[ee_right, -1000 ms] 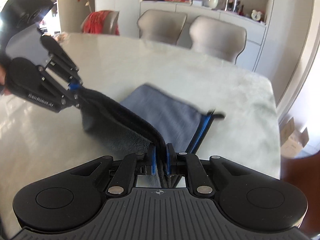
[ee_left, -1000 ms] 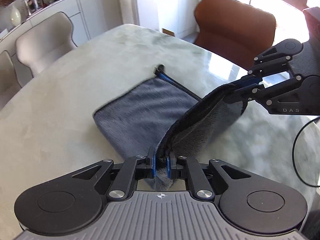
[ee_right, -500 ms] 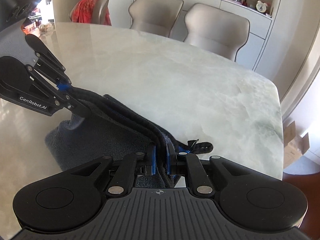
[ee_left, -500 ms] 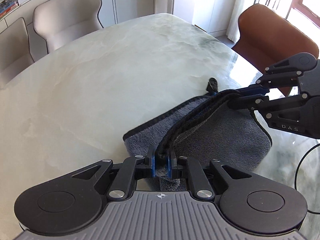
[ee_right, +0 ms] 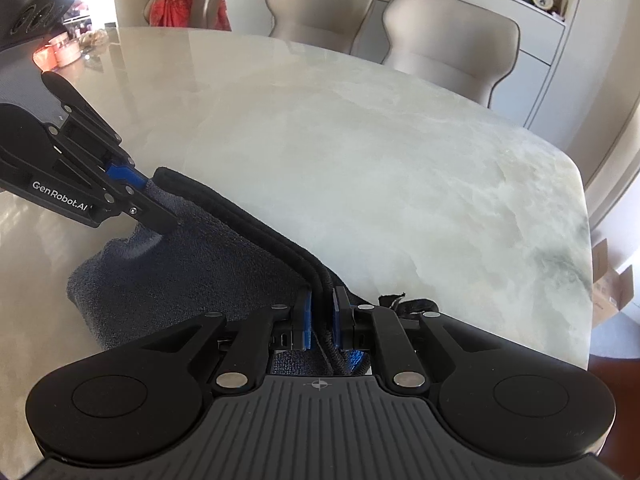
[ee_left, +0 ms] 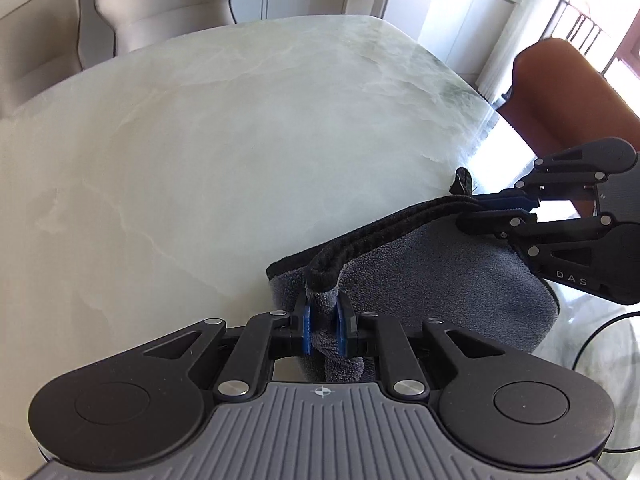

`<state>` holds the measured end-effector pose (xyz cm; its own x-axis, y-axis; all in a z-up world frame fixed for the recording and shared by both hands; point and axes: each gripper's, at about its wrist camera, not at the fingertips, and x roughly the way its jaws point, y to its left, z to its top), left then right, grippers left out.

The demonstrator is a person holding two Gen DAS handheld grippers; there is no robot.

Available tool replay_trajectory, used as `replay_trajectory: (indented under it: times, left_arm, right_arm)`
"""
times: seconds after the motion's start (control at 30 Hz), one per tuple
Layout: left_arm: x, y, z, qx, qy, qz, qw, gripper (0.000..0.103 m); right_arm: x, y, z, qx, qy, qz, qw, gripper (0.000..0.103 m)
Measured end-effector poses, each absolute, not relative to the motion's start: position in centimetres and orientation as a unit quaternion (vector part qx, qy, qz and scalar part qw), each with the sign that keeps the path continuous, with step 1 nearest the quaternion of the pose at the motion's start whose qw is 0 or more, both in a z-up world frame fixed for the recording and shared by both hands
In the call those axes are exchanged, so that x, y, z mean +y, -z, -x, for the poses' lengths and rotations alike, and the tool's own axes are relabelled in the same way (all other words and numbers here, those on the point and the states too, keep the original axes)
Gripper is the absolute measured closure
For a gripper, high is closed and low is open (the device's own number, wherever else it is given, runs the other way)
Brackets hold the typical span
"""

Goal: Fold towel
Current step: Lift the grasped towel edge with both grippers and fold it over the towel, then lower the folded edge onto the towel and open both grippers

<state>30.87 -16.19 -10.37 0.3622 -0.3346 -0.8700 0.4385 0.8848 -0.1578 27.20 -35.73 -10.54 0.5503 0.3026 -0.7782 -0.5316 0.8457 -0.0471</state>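
A grey towel (ee_left: pixel 448 276) with a black hem lies folded over on the marble table (ee_left: pixel 240 128). My left gripper (ee_left: pixel 322 320) is shut on one corner of its hemmed edge. My right gripper (ee_right: pixel 322 314) is shut on the other corner of the same edge. Each gripper shows in the other's view: the right one (ee_left: pixel 492 210) at the right, the left one (ee_right: pixel 160 204) at the left. The hem (ee_right: pixel 260 232) runs between them, low over the folded cloth (ee_right: pixel 180 276). The towel's hanging loop (ee_left: pixel 462 180) sticks out by the right gripper.
Two beige chairs (ee_right: pixel 448 40) stand at the table's far side. A brown chair (ee_left: pixel 568 92) stands at the right end. A chair with a red cloth (ee_right: pixel 188 0) and small items (ee_right: pixel 60 50) are at the far left. A black cable (ee_left: pixel 600 328) lies near the right gripper.
Both grippers have carried the held edge forward and down over the rest of the towel. The raised flap now lies almost flat on the lower layer, with the hems lined up.
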Motion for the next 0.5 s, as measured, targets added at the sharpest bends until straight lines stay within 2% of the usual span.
replay_trajectory:
  times: [0.13, 0.3, 0.4, 0.43, 0.5]
  left_arm:
    - [-15.9, 10.6, -30.7, 0.514, 0.228, -0.049, 0.825, 0.089]
    - [-16.1, 10.6, -30.6, 0.513, 0.206, -0.063, 0.831, 0.079]
    - [-15.9, 9.6, -29.9, 0.492, 0.189, -0.085, 0.846, 0.072]
    - [-15.8, 9.3, -29.7, 0.485, 0.184, -0.091, 0.850, 0.067]
    - [-15.6, 8.5, -29.3, 0.472, 0.175, -0.098, 0.859, 0.065]
  right_arm:
    - [-35.6, 10.6, -27.6, 0.408, -0.246, 0.136, 0.868, 0.092]
    - [-35.5, 11.5, -27.7, 0.401, -0.241, 0.144, 0.872, 0.089]
    - [-36.4, 10.7, -27.2, 0.375, -0.224, 0.141, 0.888, 0.078]
    - [-36.8, 10.1, -26.6, 0.358, -0.216, 0.134, 0.899, 0.074]
    - [-37.8, 9.1, -25.6, 0.330, -0.200, 0.116, 0.915, 0.072]
